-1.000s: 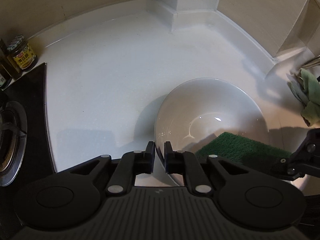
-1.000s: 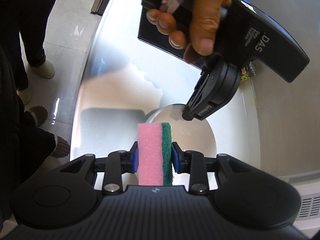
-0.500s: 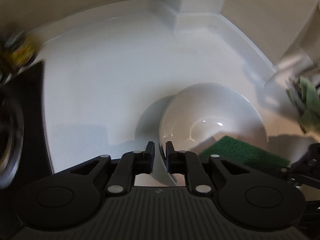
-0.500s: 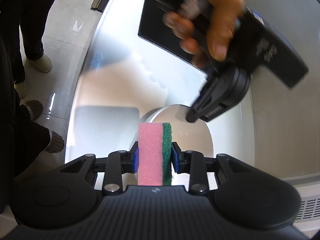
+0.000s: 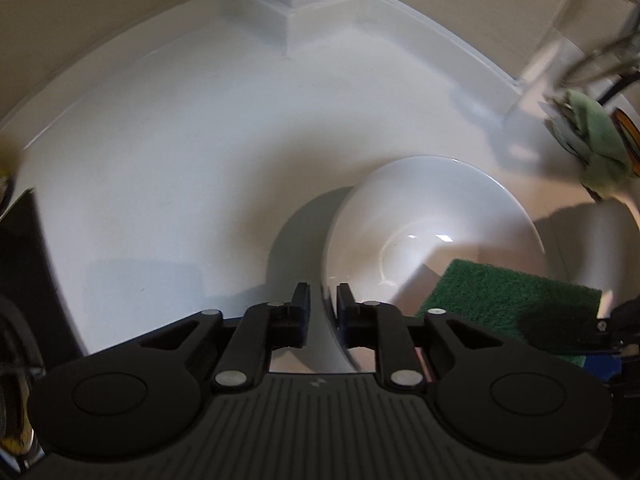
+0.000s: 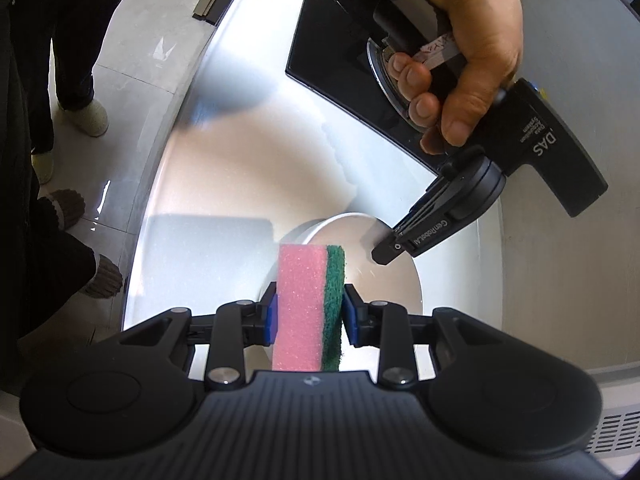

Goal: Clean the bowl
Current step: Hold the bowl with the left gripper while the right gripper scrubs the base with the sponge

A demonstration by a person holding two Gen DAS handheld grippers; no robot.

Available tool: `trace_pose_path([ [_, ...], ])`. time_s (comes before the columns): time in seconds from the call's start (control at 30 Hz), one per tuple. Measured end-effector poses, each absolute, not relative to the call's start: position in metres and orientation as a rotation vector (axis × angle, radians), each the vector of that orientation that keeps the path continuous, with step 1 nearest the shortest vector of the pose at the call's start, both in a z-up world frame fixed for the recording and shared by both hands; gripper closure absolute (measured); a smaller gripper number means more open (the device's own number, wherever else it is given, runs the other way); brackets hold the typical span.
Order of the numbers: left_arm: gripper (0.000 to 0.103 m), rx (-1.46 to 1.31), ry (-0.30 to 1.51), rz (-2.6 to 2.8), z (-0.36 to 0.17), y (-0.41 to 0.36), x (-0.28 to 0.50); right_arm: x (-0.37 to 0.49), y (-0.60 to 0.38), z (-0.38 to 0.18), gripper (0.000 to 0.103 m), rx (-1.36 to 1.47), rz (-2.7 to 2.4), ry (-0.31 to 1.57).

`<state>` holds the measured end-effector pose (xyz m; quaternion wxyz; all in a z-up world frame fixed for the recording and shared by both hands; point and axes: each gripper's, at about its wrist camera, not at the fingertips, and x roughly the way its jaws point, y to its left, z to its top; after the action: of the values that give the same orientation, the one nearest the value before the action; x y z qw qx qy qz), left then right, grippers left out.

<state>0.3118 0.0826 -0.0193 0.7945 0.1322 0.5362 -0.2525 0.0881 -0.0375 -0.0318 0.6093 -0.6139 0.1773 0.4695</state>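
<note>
A white bowl [image 5: 432,240] is tilted on the white counter. My left gripper [image 5: 323,304] is shut on its near rim, one finger inside and one outside. It shows from the side in the right wrist view [image 6: 386,256], pinching the bowl [image 6: 384,280] at its far edge. My right gripper [image 6: 308,316] is shut on a pink and green sponge [image 6: 310,304], held upright over the bowl's near side. The sponge's green face [image 5: 508,304] lies inside the bowl at the lower right in the left wrist view.
A black stove top [image 6: 340,52] lies beyond the bowl, also at the left edge [image 5: 24,280]. A green cloth [image 5: 596,148] hangs at the right. Counter walls [image 5: 320,0] rise behind. People's feet [image 6: 92,120] stand on the floor past the counter edge.
The left gripper has turned with the bowl, swinging the view rightward; the bowl rim stays pinched. The sponge has stayed in the right gripper over the bowl.
</note>
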Motion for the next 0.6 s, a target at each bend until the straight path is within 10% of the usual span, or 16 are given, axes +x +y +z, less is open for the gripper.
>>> trace_pose_path([
  [0.6, 0.085, 0.26, 1.109, -0.513, -0.019, 0.084, 0.303, 0.084, -0.045, -0.032, 0.076, -1.472, 1.071, 0.368],
])
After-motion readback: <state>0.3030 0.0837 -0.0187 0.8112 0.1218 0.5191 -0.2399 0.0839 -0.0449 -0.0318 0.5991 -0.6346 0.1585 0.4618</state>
